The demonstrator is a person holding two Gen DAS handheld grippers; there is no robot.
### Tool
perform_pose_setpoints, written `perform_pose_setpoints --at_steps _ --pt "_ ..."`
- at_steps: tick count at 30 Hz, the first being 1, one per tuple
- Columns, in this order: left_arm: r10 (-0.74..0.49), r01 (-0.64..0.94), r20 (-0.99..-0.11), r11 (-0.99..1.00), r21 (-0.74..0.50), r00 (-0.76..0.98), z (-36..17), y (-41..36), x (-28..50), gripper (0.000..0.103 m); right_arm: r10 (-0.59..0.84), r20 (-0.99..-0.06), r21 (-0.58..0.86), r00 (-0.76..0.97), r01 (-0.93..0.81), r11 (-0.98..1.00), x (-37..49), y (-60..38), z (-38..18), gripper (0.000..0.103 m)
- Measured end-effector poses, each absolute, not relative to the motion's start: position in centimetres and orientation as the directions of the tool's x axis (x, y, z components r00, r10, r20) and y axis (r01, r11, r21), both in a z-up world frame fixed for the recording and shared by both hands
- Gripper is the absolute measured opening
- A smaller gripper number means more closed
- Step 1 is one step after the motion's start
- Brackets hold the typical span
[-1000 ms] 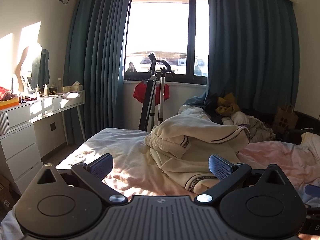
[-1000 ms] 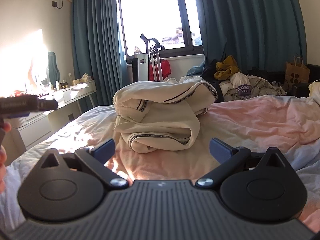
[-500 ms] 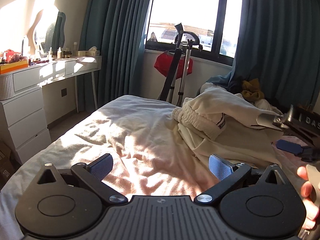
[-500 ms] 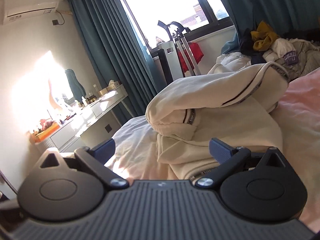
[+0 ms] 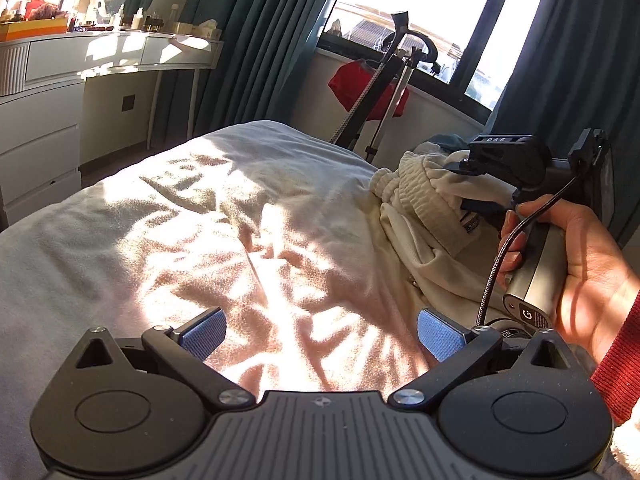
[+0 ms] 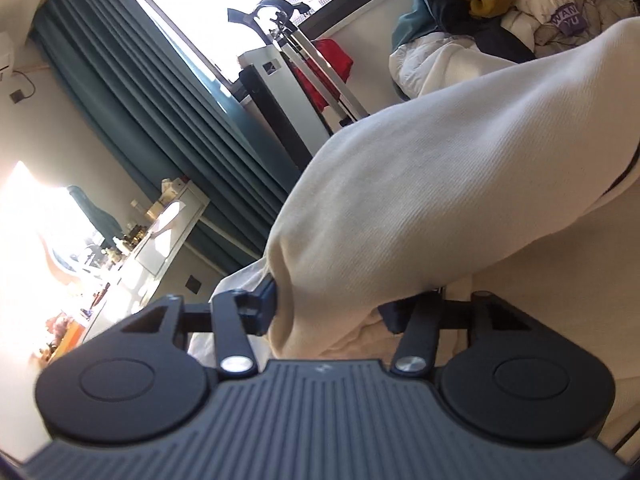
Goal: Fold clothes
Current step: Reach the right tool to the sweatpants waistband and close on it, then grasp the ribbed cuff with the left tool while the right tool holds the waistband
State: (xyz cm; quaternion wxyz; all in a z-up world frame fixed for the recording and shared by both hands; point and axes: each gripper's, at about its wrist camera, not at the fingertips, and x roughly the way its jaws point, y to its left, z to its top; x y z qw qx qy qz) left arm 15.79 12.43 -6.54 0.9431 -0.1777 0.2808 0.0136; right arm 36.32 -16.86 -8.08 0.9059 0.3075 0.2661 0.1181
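Left fingers: my left gripper (image 5: 322,330) hovers low over the bed (image 5: 168,216), blue fingers (image 5: 440,338) spread wide and released, with only sunlit sheet between them.

Right fingers: my right gripper (image 6: 330,312) is clenched on a thick fold of the cream garment (image 6: 460,200); one dark pad presses its left side, the other is half buried under the cloth on the right.

Right hand: seen from the left wrist camera, my right hand (image 5: 580,264) wraps the grey handle of that gripper, a braided cable running down past my knuckles and a red sleeve at the wrist.

Garment: the cream garment (image 5: 432,216) lies bunched on the right side of the bed, its ribbed elastic band facing the left camera, and the right fingers bite into it just beyond that band.

Bed: a rumpled pale sheet, streaked with sun and tinted pink toward the near edge.

Clothes pile: a heap of other clothes (image 6: 520,4), mustard, white and dark, sits behind the garment near the window.

Background: teal curtains (image 5: 260,32) frame a bright window; a white dressing counter (image 5: 92,60) crowded with bottles stands at left; a black-and-silver stand with red cloth (image 5: 368,88) behind it rises at the foot of the bed.
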Motion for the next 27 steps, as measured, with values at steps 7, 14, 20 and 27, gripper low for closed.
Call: perform_pose_setpoints --at_steps 7,14,20,27 --pt "-0.127 -0.086 -0.48 0.914 -0.397 0.868 -5.4 12.6 14.7 0.103 0.362 -0.377 0.595 0.852 -0.076 0.8 30.0 -20.5 -4.5 0.017" --pt "-0.218 -0.015 -0.404 0.866 -0.499 0.889 -3.9 12.9 12.7 0.103 0.405 -0.315 0.634 0.858 -0.128 0.763 19.6 -26.7 -0.3 0.016" --pt "-0.287 0.02 -0.39 0.825 -0.565 0.875 -3.6 12.2 11.3 0.103 0.429 -0.301 0.682 0.852 -0.122 0.721 10.1 -31.4 -0.2 0.016" --pt "-0.4 0.064 -0.389 0.761 -0.646 0.83 -5.0 10.3 9.6 0.103 0.399 -0.36 0.715 0.843 -0.026 0.699 3.4 -36.3 -4.4 0.016"
